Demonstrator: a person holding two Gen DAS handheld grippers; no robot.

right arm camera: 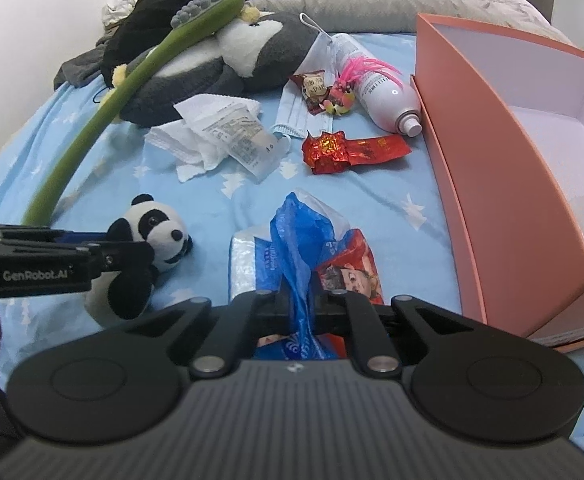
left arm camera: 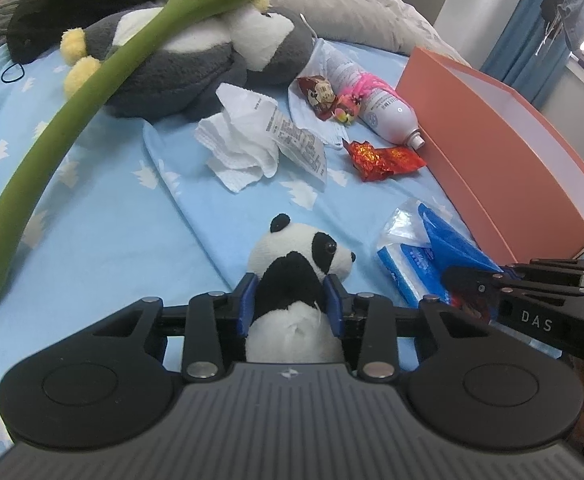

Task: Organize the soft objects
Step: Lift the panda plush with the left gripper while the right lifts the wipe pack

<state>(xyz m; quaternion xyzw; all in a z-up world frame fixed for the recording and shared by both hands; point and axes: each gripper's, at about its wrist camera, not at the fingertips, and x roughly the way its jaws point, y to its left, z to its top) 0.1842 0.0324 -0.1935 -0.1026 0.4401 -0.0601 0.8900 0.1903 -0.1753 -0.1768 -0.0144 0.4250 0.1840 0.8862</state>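
Note:
My left gripper (left arm camera: 292, 300) is shut on a small panda plush (left arm camera: 304, 256), its blue pads pressed on the panda's body, low over the blue bedsheet. From the right wrist view the panda (right arm camera: 154, 232) sits at the left in the left gripper (right arm camera: 132, 256). My right gripper (right arm camera: 301, 304) is shut on a blue plastic bag (right arm camera: 300, 248) that lies over a tissue pack (right arm camera: 248, 264) and a red snack packet (right arm camera: 352, 276). A large grey penguin plush (left arm camera: 196, 60) lies at the back of the bed.
An open orange box (right arm camera: 492, 184) stands at the right. A long green massage stick (left arm camera: 72, 120) leans on the penguin. Crumpled tissues (left arm camera: 244, 152), a face mask (right arm camera: 292, 116), a white spray bottle (right arm camera: 388, 100), red wrappers (right arm camera: 352, 152) and a pink toy (right arm camera: 344, 96) lie mid-bed.

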